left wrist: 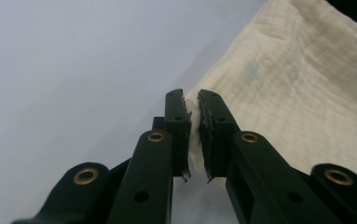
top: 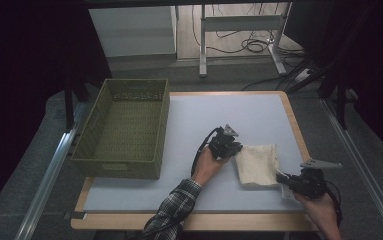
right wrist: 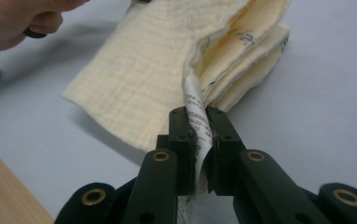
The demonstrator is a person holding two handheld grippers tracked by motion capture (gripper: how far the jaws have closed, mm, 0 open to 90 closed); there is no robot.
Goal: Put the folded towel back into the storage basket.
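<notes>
A folded cream cloth [top: 258, 164] lies on the pale mat at the right of the table. My left gripper [top: 235, 148] is at its near-left corner. In the left gripper view the jaws are shut on the corner of the cloth [left wrist: 306, 84], with my left gripper [left wrist: 194, 100] pinching the edge. My right gripper [top: 282, 179] is at the cloth's lower right corner. In the right gripper view my right gripper [right wrist: 195, 114] is shut on the white printed care label [right wrist: 195, 105] that sticks out from the layered edge of the cloth [right wrist: 143, 79].
An olive woven basket [top: 124, 127] stands at the left of the mat [top: 199, 120], with nothing in it. The table's wooden edge [top: 194, 221] runs along the front. A desk frame and cables [top: 244, 40] are on the floor behind. A hand [right wrist: 22, 18] shows at the top left of the right gripper view.
</notes>
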